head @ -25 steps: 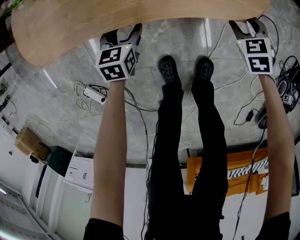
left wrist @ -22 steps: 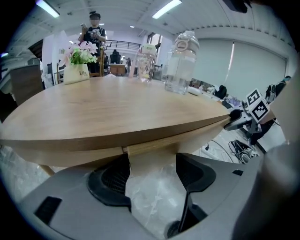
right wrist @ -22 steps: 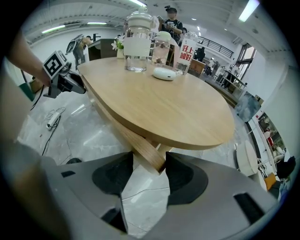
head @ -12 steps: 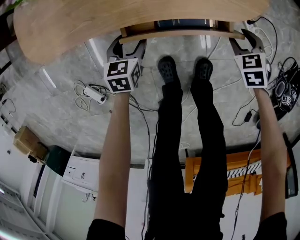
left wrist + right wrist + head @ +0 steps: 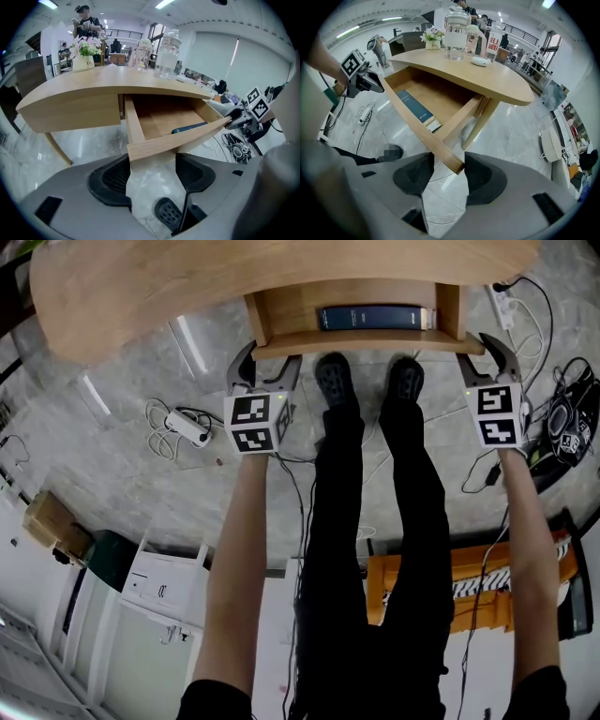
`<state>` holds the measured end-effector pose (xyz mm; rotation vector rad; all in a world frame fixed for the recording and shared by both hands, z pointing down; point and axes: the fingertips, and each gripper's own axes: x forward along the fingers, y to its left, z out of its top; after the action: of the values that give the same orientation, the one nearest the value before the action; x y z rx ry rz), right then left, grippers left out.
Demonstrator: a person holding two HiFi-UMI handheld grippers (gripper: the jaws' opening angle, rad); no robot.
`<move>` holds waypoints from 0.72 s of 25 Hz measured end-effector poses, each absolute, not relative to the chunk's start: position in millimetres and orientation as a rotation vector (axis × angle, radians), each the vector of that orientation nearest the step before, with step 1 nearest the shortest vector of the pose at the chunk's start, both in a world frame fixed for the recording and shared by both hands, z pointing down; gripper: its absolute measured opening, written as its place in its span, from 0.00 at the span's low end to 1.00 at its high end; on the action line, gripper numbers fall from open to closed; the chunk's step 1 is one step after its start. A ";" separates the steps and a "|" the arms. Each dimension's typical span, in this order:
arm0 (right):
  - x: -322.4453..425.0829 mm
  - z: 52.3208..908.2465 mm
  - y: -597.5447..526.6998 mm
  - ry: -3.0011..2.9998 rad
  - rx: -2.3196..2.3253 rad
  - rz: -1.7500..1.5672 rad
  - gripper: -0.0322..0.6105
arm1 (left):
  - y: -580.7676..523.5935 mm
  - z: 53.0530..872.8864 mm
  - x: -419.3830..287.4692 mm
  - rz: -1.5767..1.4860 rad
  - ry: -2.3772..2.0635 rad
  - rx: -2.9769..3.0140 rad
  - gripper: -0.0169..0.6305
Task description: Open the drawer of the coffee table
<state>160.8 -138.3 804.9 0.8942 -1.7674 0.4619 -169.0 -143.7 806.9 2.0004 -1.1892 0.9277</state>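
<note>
The light wooden coffee table (image 5: 234, 277) has its drawer (image 5: 366, 343) pulled out toward me, with a dark blue book (image 5: 370, 317) lying inside. My left gripper (image 5: 265, 367) clasps the left end of the drawer front (image 5: 187, 136); in the left gripper view (image 5: 152, 161) both pads sit against the wood. My right gripper (image 5: 483, 348) is at the right end. In the right gripper view (image 5: 447, 168) its jaws are closing with the corner of the drawer front (image 5: 412, 124) between the pads. The book (image 5: 415, 107) rests near that front board.
Glass bottles (image 5: 455, 35) and a flower vase (image 5: 84, 58) stand on the tabletop. My legs and black shoes (image 5: 336, 379) are below the drawer. A power strip (image 5: 192, 427) and cables (image 5: 562, 418) lie on the marble floor. A table leg (image 5: 485, 117) slants down at the right.
Both grippers have drawn back toward me along the floor. The drawer has slid out from under the tabletop with them, and the book has come into view.
</note>
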 end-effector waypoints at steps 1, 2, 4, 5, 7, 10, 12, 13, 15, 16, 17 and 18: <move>161.1 805.5 -134.8 -1.766 0.892 0.463 0.37 | -140.1 807.8 -168.8 0.930 -1.187 1.996 0.51; 161.3 806.1 -132.1 -1.765 0.891 0.463 0.37 | -137.4 808.7 -168.9 0.931 -1.186 1.992 0.51; 161.2 806.9 -130.1 -1.766 0.890 0.460 0.37 | -135.7 809.9 -169.4 0.932 -1.186 1.990 0.51; 160.9 807.3 -130.5 -1.766 0.890 0.459 0.37 | -136.1 810.4 -169.9 0.933 -1.187 1.990 0.51; 160.3 808.5 -131.3 -1.765 0.892 0.458 0.37 | -136.8 812.2 -170.7 0.938 -1.184 1.990 0.50; 160.0 810.9 -129.3 -1.763 0.891 0.462 0.37 | -134.6 814.7 -170.6 0.949 -1.180 1.982 0.50; 159.9 812.1 -128.5 -1.764 0.891 0.461 0.37 | -133.9 816.1 -170.7 0.952 -1.180 1.980 0.50; 160.0 812.8 -128.7 -1.763 0.891 0.459 0.37 | -134.2 816.8 -170.6 0.954 -1.180 1.979 0.50; 160.2 814.3 -128.8 -1.761 0.893 0.456 0.37 | -134.3 818.5 -170.5 0.959 -1.179 1.976 0.50; 160.4 815.2 -128.5 -1.759 0.894 0.455 0.37 | -134.0 819.5 -170.4 0.962 -1.178 1.974 0.50; 160.6 816.3 -128.1 -1.757 0.897 0.453 0.37 | -133.6 820.7 -170.2 0.964 -1.177 1.973 0.50; 160.9 817.4 -127.8 -1.753 0.901 0.452 0.37 | -133.4 821.9 -170.0 0.967 -1.176 1.972 0.50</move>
<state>160.9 -127.8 817.4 0.9006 -1.7534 0.4520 -170.0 -133.4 821.9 1.9717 -1.1755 0.9671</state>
